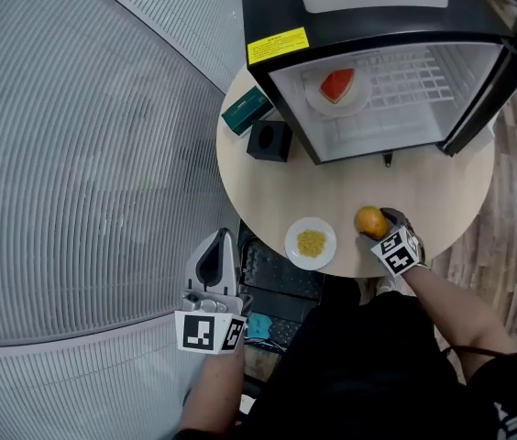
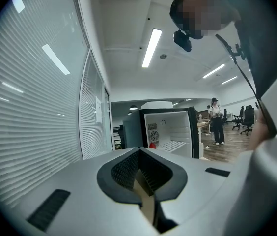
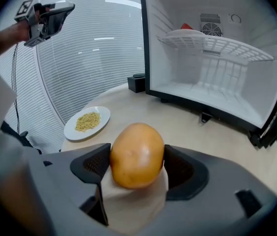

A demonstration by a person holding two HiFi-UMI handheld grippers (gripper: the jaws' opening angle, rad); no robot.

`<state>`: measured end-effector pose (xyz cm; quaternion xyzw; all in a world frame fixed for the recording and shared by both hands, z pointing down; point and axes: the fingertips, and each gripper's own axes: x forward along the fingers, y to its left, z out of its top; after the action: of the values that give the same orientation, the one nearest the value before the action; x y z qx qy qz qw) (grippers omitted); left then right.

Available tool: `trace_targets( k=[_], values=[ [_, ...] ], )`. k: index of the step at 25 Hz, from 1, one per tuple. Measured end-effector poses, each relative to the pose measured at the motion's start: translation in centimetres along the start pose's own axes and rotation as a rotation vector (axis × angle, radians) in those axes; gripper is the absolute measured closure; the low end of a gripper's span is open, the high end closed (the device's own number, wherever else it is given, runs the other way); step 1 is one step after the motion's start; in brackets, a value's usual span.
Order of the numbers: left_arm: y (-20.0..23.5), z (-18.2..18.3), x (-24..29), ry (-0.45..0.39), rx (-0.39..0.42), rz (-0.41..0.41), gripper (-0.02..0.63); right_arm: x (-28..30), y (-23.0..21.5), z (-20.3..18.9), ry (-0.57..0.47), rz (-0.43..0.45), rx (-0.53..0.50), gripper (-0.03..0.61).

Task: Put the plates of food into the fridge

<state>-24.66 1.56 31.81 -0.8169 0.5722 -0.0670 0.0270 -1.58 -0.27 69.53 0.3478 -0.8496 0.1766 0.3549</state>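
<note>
A white plate of yellow grains [image 1: 311,243] [image 3: 87,122] sits near the front edge of the round table [image 1: 268,186]. Right of it, my right gripper [image 1: 375,225] [image 3: 136,163] is shut on an orange-yellow round fruit [image 1: 370,221] [image 3: 136,154], held low over the table. The black mini fridge [image 1: 268,7] [image 3: 212,77] stands open at the back; a plate with a red slice [image 1: 337,90] lies on its white wire shelf. My left gripper [image 1: 213,257] [image 2: 141,173] hangs off the table's left front, jaws together with nothing in them.
A black cube-shaped box [image 1: 269,140] and a green box [image 1: 247,110] lie left of the fridge. The fridge door [image 1: 501,81] swings out to the right. A curved slatted wall [image 1: 84,154] fills the left. A person [image 2: 216,119] stands far off.
</note>
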Motion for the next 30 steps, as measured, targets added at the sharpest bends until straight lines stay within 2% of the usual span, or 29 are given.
trace_targets(
  k=[4, 11, 17, 24, 30],
  values=[
    [0.6, -0.2, 1.7, -0.012, -0.009, -0.053, 0.607, -0.1, 0.1, 0.1, 0.015, 0.019, 0.08, 0.227],
    [0.7, -0.3, 5.4, -0.039, -0.031, -0.173, 0.607, -2.1, -1.0, 1.8, -0.013, -0.04, 0.153, 0.229],
    [0.0, 0.7, 8.0, -0.109, -0.053, -0.269, 0.607, -4.4, -2.1, 4.1, -0.058, -0.098, 0.204, 0.229],
    [-1.3, 1.0, 10.5, -0.132, -0.091, -0.37, 0.607, -7.6, -3.0, 7.9, -0.115, -0.147, 0.21, 0.229],
    [-2.8, 2.3, 11.9, -0.151, -0.109, -0.41, 0.607, -11.0, -4.3, 11.7, -0.164, -0.169, 0.194, 0.229]
  ],
)
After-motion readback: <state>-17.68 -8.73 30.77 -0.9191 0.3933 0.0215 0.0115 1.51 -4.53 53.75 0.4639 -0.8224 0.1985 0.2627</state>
